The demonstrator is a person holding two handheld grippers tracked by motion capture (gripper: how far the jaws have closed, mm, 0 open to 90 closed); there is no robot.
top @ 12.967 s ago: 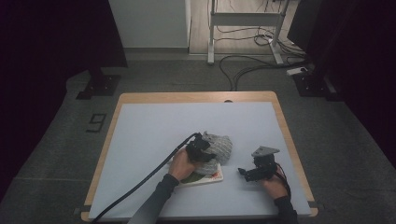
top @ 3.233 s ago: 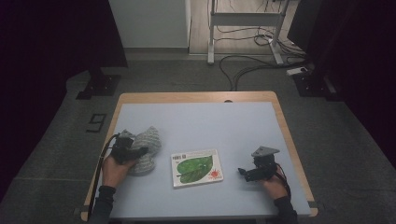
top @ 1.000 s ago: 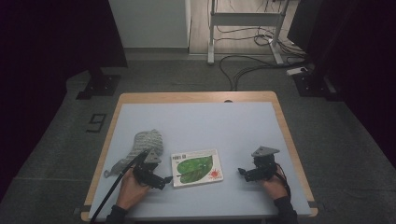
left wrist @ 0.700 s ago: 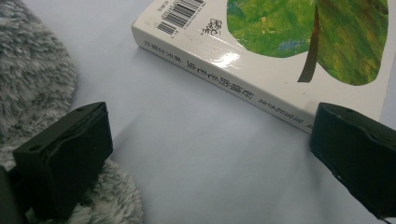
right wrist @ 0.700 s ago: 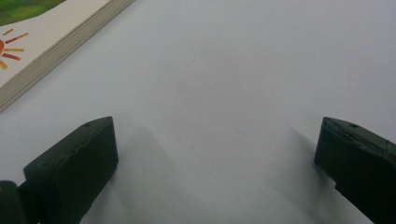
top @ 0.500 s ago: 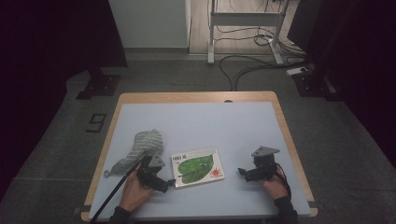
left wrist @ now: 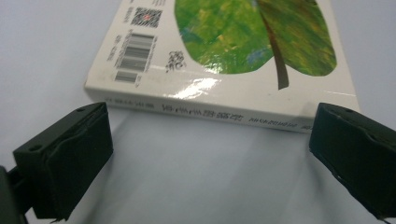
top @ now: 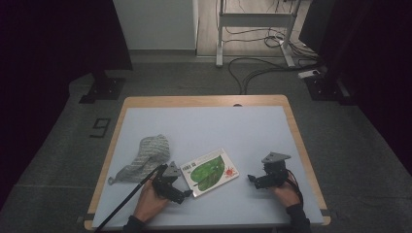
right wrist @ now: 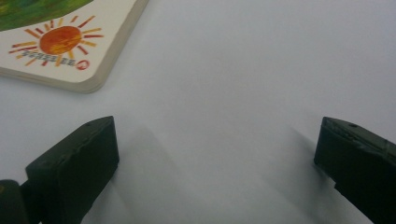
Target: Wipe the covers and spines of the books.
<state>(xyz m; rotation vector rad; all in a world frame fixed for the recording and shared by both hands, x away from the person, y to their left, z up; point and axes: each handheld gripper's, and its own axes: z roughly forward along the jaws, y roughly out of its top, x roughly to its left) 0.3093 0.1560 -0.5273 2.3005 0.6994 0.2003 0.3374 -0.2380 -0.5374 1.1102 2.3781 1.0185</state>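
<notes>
Left tool [top: 182, 193] sits wide open at the spine of the book [top: 210, 172], lying flat mid-desk [top: 233, 126]. Looks like a grab coming: next, jaws must straddle that edge and close. Right tool [top: 252, 179] waits open nearby; cloth [top: 145, 158] lies left.

L hand [top: 148, 203] grips the left gripper [top: 181, 194] low at the table's near edge, jaws spread wide, pointing right. R hand [top: 283, 193] holds the right gripper [top: 252, 179], jaws also wide apart, pointing left.
</notes>
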